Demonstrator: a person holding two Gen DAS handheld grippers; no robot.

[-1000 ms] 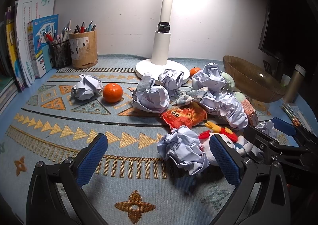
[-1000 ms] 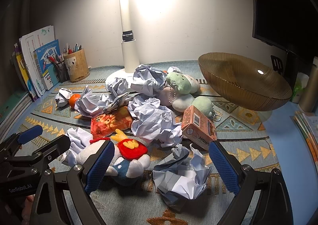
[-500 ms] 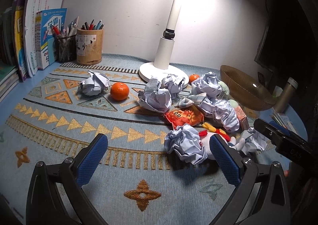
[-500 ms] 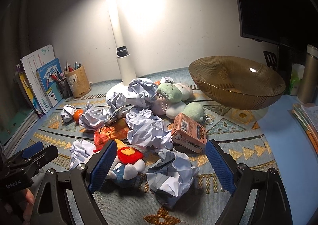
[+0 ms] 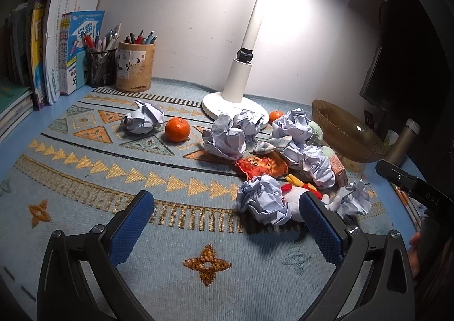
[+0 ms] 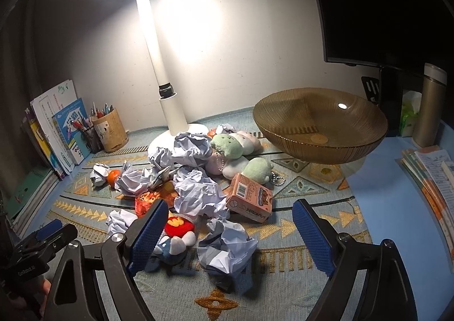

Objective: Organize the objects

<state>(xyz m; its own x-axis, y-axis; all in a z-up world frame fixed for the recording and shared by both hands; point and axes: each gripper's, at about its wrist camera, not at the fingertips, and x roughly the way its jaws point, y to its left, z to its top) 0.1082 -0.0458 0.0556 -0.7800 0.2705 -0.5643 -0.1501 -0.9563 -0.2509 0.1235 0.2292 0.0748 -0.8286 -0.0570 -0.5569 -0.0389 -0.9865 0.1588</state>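
Far left, the books (image 5: pixel 51 46) ran off the frame edge and their titles were too blurred to read; beside them the pen cup (image 5: pixel 135 67) stood upright. The left gripper (image 5: pixel 227 224) hung above the mat (image 5: pixel 85 179), jaws wide apart and holding nothing, with a paper ball (image 5: pixel 264 202) just ahead of its right pad. An orange (image 5: pixel 177 129) sat loose beside another paper ball (image 5: pixel 144 118) and, by my read, could roll away at a nudge. At the centre, the clutter lay heaped by the lamp (image 6: pixel 170 111): a careless reach there might knock the post or drag neighbours along. The plush doll (image 6: pixel 176 231) was half hidden behind the right gripper's (image 6: pixel 229 236) left pad, so its shape was hard to tell. That gripper's jaws were also spread and empty, over a crumpled sheet (image 6: pixel 227 247) that may squash or slip when pinched. Right of it, the pink box (image 6: pixel 249 202) lay tilted, and the bowl (image 6: pixel 320 125) sat empty, its foot not visible. The flask (image 6: pixel 431 105) stood near the bench's edge.
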